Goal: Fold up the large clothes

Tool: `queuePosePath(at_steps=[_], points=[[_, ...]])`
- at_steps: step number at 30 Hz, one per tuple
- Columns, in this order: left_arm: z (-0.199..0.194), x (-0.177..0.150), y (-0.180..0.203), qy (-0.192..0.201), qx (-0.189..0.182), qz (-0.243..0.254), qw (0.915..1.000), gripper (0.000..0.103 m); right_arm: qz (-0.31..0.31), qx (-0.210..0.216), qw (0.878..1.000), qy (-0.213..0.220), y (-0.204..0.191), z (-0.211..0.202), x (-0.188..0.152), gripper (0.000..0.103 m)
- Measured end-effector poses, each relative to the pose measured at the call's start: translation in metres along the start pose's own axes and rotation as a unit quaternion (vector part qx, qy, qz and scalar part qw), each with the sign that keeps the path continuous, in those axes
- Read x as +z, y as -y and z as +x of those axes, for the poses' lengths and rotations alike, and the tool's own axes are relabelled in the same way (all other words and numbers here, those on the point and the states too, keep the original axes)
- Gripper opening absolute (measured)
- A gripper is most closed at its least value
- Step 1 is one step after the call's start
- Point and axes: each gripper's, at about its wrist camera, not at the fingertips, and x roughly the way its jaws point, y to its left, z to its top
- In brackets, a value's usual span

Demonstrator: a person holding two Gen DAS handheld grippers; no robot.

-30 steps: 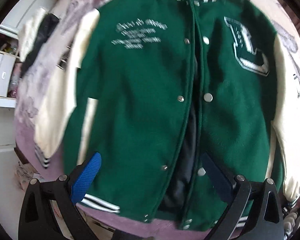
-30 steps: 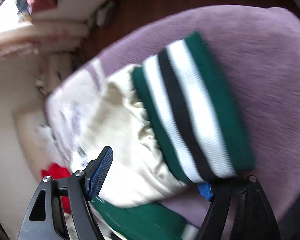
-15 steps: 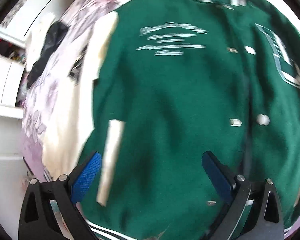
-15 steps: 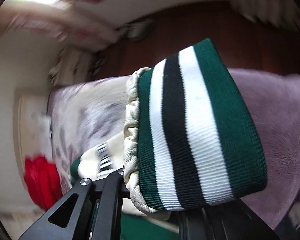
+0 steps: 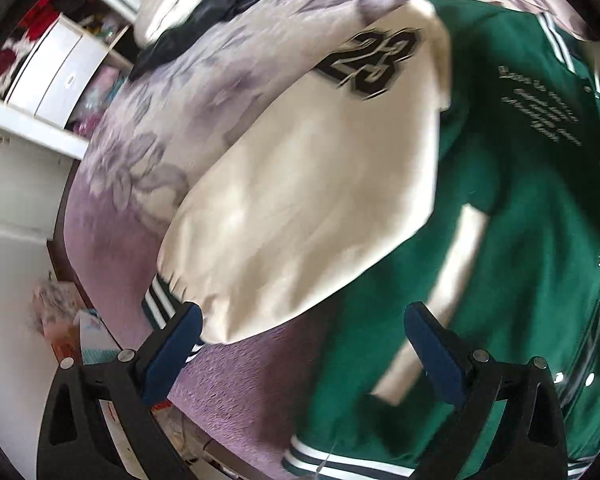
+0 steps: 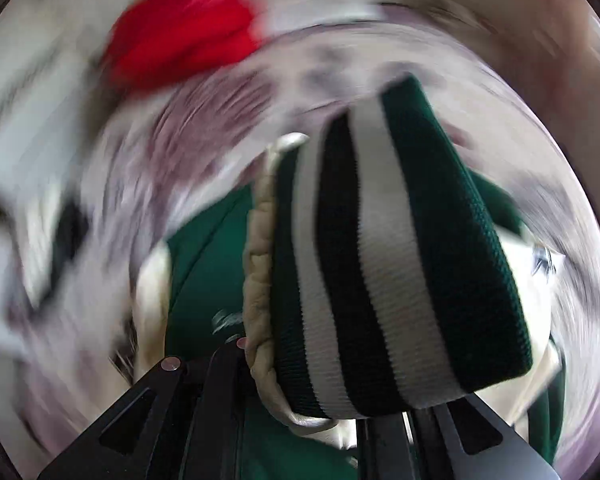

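Your left claw (image 5: 300, 344) hangs spread wide above the green wool varsity jacket with cream sleeves (image 5: 520, 240), blue pads (image 5: 172, 344) apart, nothing between them. It points steeply down. The jacket lies flat, front up, on the mauve floral bedspread (image 5: 140, 152). One cream sleeve carrying a black "23" patch (image 5: 370, 64) stretches diagonally across the left wrist view, its green, white and black striped cuff (image 5: 160, 304) lying just beside the left pad. White lettering (image 5: 540, 108) shows on the chest; the striped hem (image 5: 340, 460) sits at the lower edge. A black garment (image 5: 212, 8) lies at the far side of the bed, well apart from the jacket, and white shelving (image 5: 40, 92) stands to the left.

Your right claw (image 6: 340, 408) is pressed together, pinching the other sleeve's striped knit cuff (image 6: 380, 260). Its jaws have just been closing, with that cuff between them. The cuff stands upright from the jaws and fills the middle of the right wrist view, the gathered cream sleeve edge (image 6: 260, 280) along its left side. Behind it the green jacket body (image 6: 208, 280) shows, blurred. A red blurred shape (image 6: 188, 36) lies further back; you cannot tell what it is.
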Motion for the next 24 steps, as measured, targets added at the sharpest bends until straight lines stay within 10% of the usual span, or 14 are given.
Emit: queuePosePath(at_steps=[4, 8, 11, 14, 20, 24], points=[[0.014, -0.004, -0.018, -0.013, -0.009, -0.011, 0.9998, 0.103, -0.126, -0.002, 0.986, -0.105, -0.079, 0.082, -0.066, 0.014], [0.012, -0.008, -0.024, -0.010, -0.012, -0.015, 0.9998, 0.103, -0.084, 0.121, 0.974, -0.175, -0.057, 0.093, -0.084, 0.051], [0.007, -0.010, -0.022, -0.016, -0.008, -0.017, 0.9997, 0.103, 0.034, 0.225, 0.960, -0.165, 0.022, 0.046, -0.090, 0.076], [-0.002, -0.005, -0.017, -0.020, -0.009, -0.024, 0.9995, 0.103, 0.176, 0.223, 0.946, -0.153, 0.126, 0.012, -0.114, 0.076], [-0.031, 0.041, 0.042, 0.004, -0.052, -0.011, 0.9986, 0.103, 0.418, 0.136, 0.881, -0.177, 0.322, 0.001, -0.211, 0.076], [-0.055, 0.089, 0.109, 0.044, -0.092, 0.033, 0.9943, 0.103, 0.493, 0.207, 0.825, -0.184, 0.365, 0.033, -0.256, 0.076]])
